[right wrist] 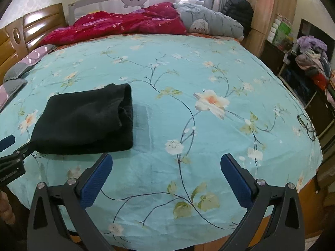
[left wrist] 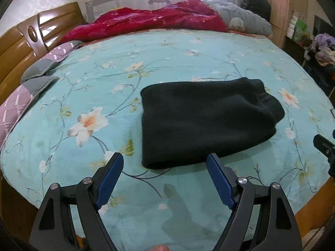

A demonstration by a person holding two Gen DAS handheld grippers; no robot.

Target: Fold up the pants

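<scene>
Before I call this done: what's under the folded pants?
The pants lie directly on the floral sheet, which shows all around them. Anything beneath is covered; both open claws hold nothing.

Left gripper (left wrist: 165,160) and right gripper (right wrist: 166,161): black arms, silver screws, ribbed blue pads (right wrist: 96,179).

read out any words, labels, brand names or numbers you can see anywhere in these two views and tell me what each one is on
Grey quilt, round white patch: dark letters, too blurred to read.
Left claw, seen from the right wrist view: pale print on its black body, too small to read.
Boxes on the shelf: print too small to read.
Black pants, floral sheet, right claw: no text.
</scene>
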